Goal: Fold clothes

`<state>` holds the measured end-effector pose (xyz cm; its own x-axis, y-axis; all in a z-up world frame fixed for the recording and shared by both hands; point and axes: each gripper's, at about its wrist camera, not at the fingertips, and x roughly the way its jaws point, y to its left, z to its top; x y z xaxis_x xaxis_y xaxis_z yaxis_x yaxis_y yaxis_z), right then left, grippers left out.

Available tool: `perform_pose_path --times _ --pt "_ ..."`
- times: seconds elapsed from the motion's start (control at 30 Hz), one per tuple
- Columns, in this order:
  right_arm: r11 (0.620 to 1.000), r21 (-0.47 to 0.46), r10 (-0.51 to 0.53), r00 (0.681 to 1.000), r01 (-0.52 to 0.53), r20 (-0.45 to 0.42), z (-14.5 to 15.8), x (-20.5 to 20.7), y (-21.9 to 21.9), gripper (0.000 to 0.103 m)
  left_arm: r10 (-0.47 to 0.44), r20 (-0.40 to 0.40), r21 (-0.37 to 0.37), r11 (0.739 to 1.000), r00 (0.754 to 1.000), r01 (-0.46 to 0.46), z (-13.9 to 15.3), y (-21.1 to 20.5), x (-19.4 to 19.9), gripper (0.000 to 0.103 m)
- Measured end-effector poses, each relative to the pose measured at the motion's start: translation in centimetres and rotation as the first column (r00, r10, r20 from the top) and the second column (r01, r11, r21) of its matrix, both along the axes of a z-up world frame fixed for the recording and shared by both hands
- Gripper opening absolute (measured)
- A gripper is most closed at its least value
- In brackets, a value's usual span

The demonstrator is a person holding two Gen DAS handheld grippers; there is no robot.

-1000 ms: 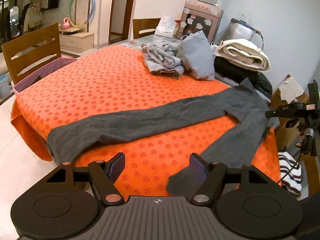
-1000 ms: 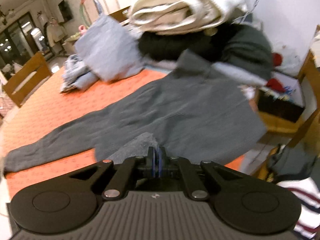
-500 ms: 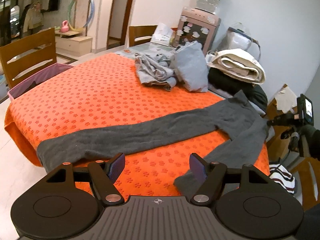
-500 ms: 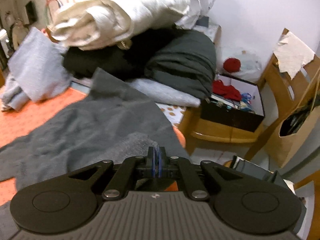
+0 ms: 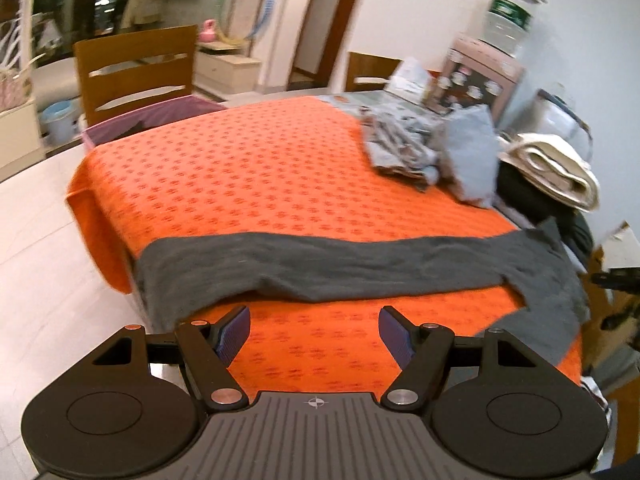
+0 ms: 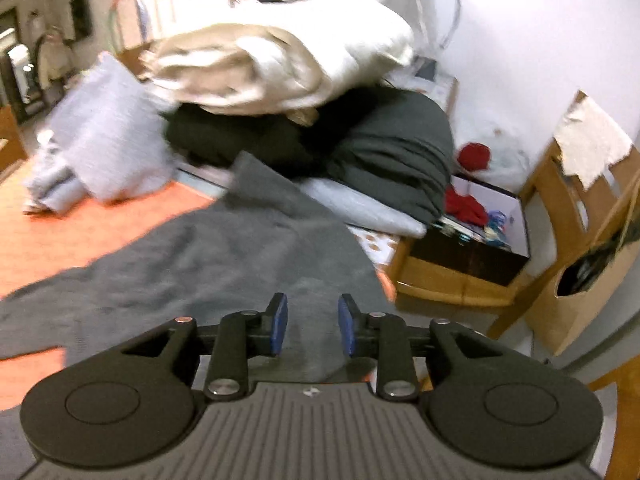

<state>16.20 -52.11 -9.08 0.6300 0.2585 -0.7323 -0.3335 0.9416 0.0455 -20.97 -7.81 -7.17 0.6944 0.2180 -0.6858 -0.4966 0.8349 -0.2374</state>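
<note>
No readable text is showing in either view. The green label on the clear plastic water bottle (image 5: 510,14) atop the pink dispenser is blurring past legibility; the stickers on the dispenser front (image 5: 474,80) are showing only small pictures.

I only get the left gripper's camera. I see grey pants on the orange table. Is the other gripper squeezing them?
Observer: No. The right gripper is open, its blue pads apart, with the grey pants lying beneath it, not pinched.
Operator: What's under that cream blanket? It's just a dark blob for me.
Observer: The cream blanket rests on folded dark clothes, and a pale grey folded piece lies below those.
Operator: Is there anything past the table's end?
Observer: Yes, an open box with red things inside, sitting on a wooden stand.
</note>
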Motion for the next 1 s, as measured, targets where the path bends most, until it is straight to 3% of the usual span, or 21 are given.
perform_pose_path --times 0.2,0.47,0.63,0.9,1.0 --pt "0.997 0.042 0.067 0.998 -0.067 0.008 2.7 -3.6 2.8 0.033 0.033 -0.024 0.024 0.999 0.999 -0.032 -1.8 2.9 -1.6 0.073" --pt "0.990 0.063 0.124 0.992 -0.123 -0.007 4.8 -9.1 7.7 0.033 -0.005 -0.085 0.091 0.996 0.996 0.013 -5.6 7.1 -3.3 0.073" --pt "0.992 0.048 0.116 0.993 -0.115 -0.019 5.9 -12.7 10.8 0.033 -0.095 -0.103 0.114 0.988 0.990 0.107 -7.8 9.6 -3.5 0.073" --pt "0.998 0.031 0.056 0.998 -0.054 -0.036 7.2 -18.2 15.1 0.033 -0.264 -0.163 0.180 0.940 0.951 0.291 -12.6 11.7 -2.1 0.072" --pt "0.999 0.019 0.038 0.999 -0.037 -0.039 7.6 -20.2 16.5 0.033 -0.279 -0.169 0.206 0.928 0.945 0.311 -14.4 12.3 -1.4 0.072"
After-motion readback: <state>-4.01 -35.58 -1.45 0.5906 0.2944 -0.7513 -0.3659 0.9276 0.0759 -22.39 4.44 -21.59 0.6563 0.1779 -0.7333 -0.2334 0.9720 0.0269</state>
